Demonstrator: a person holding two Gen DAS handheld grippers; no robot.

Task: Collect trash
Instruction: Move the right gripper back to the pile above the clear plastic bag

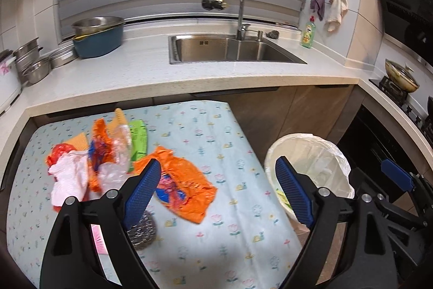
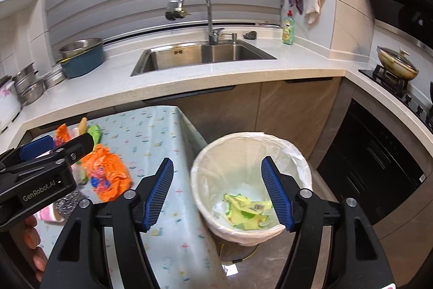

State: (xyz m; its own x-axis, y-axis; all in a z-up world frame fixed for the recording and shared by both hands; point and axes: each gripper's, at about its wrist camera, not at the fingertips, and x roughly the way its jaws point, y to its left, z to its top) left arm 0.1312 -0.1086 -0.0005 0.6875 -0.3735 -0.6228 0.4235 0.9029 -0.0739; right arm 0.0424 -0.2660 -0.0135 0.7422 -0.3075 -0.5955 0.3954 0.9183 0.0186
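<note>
An orange snack wrapper (image 1: 184,188) lies on the floral-clothed table (image 1: 205,132), also in the right wrist view (image 2: 108,175). A pile of wrappers, clear plastic and pink tissue (image 1: 94,159) lies to its left. A steel scouring ball (image 1: 143,230) sits near the front. My left gripper (image 1: 219,191) is open and empty above the table, beside the orange wrapper. My right gripper (image 2: 216,194) is open and empty over the rim of the lined trash bin (image 2: 303,159), which holds a yellow-green wrapper (image 2: 249,210). The bin also shows in the left wrist view (image 1: 324,153).
The bin stands on the floor right of the table. Behind runs a white counter (image 1: 135,77) with a steel sink (image 1: 232,49), faucet, stacked pots and a blue basin (image 1: 97,42). A dish soap bottle (image 1: 308,33) and a stove with a pan (image 1: 400,76) stand at right.
</note>
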